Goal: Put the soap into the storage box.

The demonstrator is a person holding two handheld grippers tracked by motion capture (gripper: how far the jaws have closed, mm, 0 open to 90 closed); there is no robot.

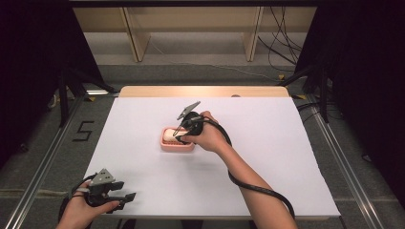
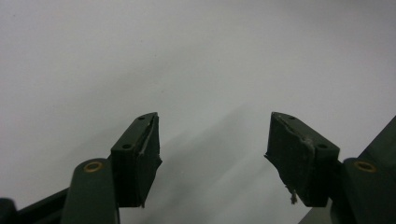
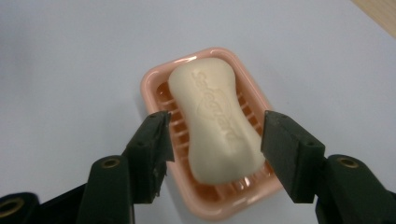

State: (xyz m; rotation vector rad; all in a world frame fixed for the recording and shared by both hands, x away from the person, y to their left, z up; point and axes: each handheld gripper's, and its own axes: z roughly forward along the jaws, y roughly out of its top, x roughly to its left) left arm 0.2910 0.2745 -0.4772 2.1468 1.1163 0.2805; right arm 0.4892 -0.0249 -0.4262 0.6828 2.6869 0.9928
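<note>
Right tool [image 3: 215,144] is spread astride the soap [image 3: 217,126], which lies in the pink dish [image 3: 154,84] at frame centre. Closing off-centre could squirt the slick bar out or tip the dish. Left tool [image 2: 212,149] spread, idle over the desk [image 2: 187,56].

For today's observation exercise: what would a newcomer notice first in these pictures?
A cream soap bar lying in a pink soap dish at the middle of the white table. The right hand-held gripper hovers open, straddling the bar, while the left hand-held gripper waits open at the near-left corner.

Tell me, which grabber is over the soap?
The right gripper: its open jaws straddle the soap in the pink dish. The left gripper sits far off.
</note>
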